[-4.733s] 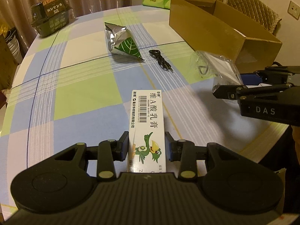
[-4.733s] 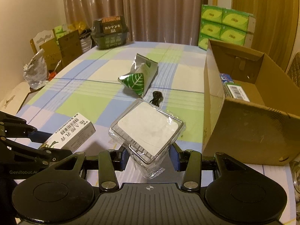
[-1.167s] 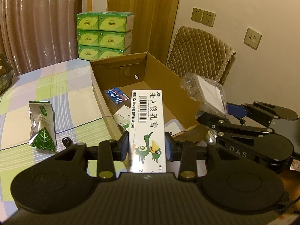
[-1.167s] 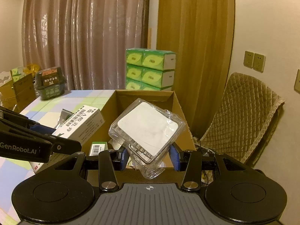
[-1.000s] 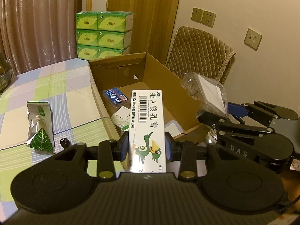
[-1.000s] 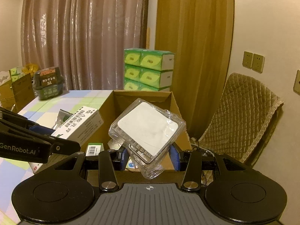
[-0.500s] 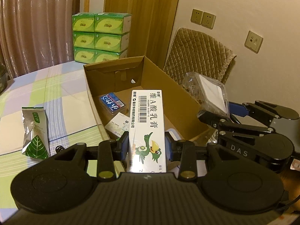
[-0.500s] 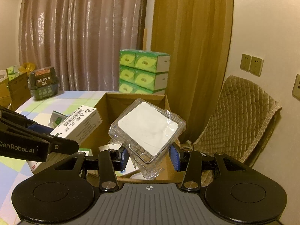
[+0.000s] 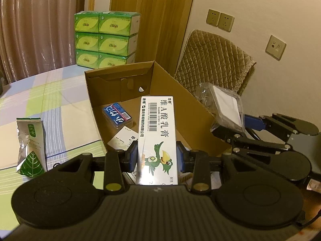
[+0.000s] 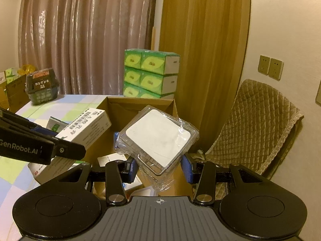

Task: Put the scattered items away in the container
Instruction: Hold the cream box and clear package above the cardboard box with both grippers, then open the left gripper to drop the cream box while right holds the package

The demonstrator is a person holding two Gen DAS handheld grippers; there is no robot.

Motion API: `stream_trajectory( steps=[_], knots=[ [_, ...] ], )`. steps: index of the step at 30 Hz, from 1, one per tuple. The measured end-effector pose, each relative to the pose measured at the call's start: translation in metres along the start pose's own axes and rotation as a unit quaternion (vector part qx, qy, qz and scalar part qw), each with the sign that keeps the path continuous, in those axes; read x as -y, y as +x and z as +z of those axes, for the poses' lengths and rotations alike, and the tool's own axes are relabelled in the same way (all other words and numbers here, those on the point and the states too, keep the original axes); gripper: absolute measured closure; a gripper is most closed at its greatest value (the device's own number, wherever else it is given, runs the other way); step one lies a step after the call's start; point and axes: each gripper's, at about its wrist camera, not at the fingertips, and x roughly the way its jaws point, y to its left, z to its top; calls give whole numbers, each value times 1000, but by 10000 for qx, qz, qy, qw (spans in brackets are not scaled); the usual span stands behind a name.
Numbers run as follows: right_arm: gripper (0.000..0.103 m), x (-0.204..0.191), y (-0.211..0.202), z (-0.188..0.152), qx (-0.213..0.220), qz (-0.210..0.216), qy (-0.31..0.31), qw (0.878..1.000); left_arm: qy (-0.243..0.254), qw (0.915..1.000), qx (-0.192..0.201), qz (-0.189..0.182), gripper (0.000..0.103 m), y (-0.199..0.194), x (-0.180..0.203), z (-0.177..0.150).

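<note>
My left gripper (image 9: 157, 158) is shut on a white ointment box (image 9: 157, 128) with a barcode and a green bird, held above the near end of the open cardboard box (image 9: 198, 102). My right gripper (image 10: 159, 169) is shut on a clear plastic case (image 10: 158, 138) with a white pad inside, held over the cardboard box (image 10: 140, 100). The ointment box also shows in the right wrist view (image 10: 88, 124). Inside the cardboard box lie a blue packet (image 9: 117, 115) and white cartons (image 9: 122, 140). A silver-green leaf pouch (image 9: 31, 144) lies on the table.
The checked tablecloth (image 9: 50, 100) lies left of the cardboard box. Stacked green tissue packs (image 9: 104, 40) stand behind it. A quilted chair (image 9: 214, 60) stands to the right by the wall. A dark green basket (image 10: 42, 86) sits at the table's far end.
Both grippers have moved forward with their items, further over the open cardboard box; its interior now fills more of both views. Neither grip has changed.
</note>
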Motion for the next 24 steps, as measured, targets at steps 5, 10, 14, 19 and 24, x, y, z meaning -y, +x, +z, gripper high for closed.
stream_trajectory(
  steps=[5, 10, 14, 19, 24],
  knots=[
    [61, 1, 9, 2, -29, 27, -32, 10000, -70, 10000, -11, -18, 70, 8, -4, 5],
    [61, -1, 20, 5, -64, 52, -87, 9999, -160, 9999, -27, -43, 70, 18, -9, 11],
    [61, 0, 29, 7, -90, 69, -112, 9999, -238, 9997, -36, -67, 70, 25, -13, 14],
    [61, 1, 37, 7, -128, 67, -136, 9998, -387, 9992, -65, -121, 70, 34, -20, 19],
    [61, 3, 44, 7, -161, 65, -167, 9997, -510, 9986, -75, -141, 70, 42, -27, 21]
  ],
)
